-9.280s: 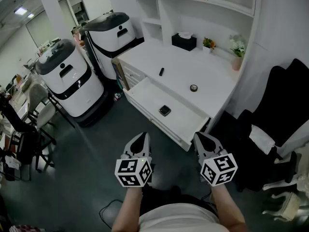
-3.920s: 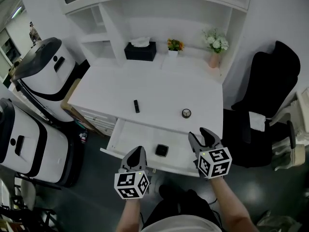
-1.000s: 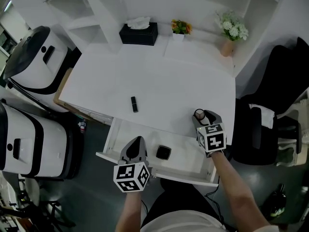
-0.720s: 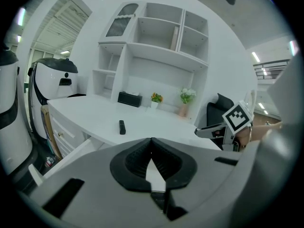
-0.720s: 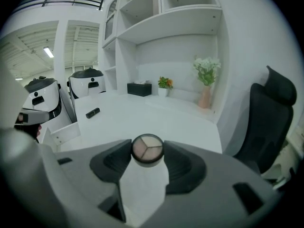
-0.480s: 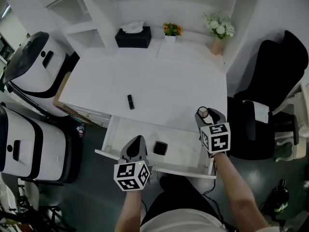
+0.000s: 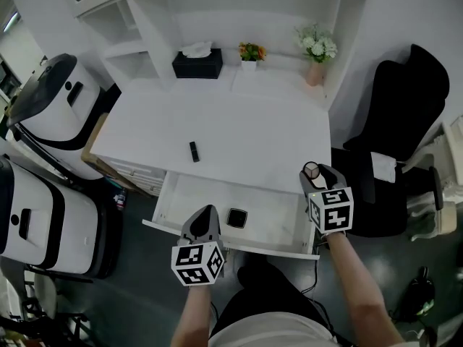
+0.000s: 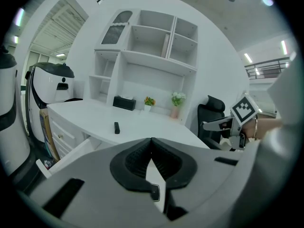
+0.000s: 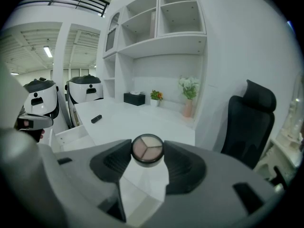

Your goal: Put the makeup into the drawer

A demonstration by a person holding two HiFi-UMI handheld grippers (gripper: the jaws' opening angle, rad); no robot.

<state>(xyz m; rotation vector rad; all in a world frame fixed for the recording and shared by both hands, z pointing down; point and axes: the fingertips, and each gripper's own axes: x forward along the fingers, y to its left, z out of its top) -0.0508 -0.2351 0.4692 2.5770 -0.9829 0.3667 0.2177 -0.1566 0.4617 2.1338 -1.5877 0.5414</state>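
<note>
Left gripper (image 7: 205,214) and right gripper (image 7: 319,170): pale grey moulded shells narrowing to a point. Ahead of each marker cube (image 7: 194,264), the fingers (image 8: 137,158) are lined with black ribbed pads. The cube itself is white, printed with black square codes. Behind the cube are uncovered forearms, a thin band (image 8: 255,127) at the right wrist, and a light-coloured top (image 7: 275,331).

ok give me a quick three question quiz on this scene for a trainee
1. True or false: the left gripper is shut and empty.
2. The right gripper holds: A) a black tube B) a round compact C) a tissue box.
3. Fill in: the square black case lies in the open ___.
Key: 1 true; 2 B; 3 drawer.
</note>
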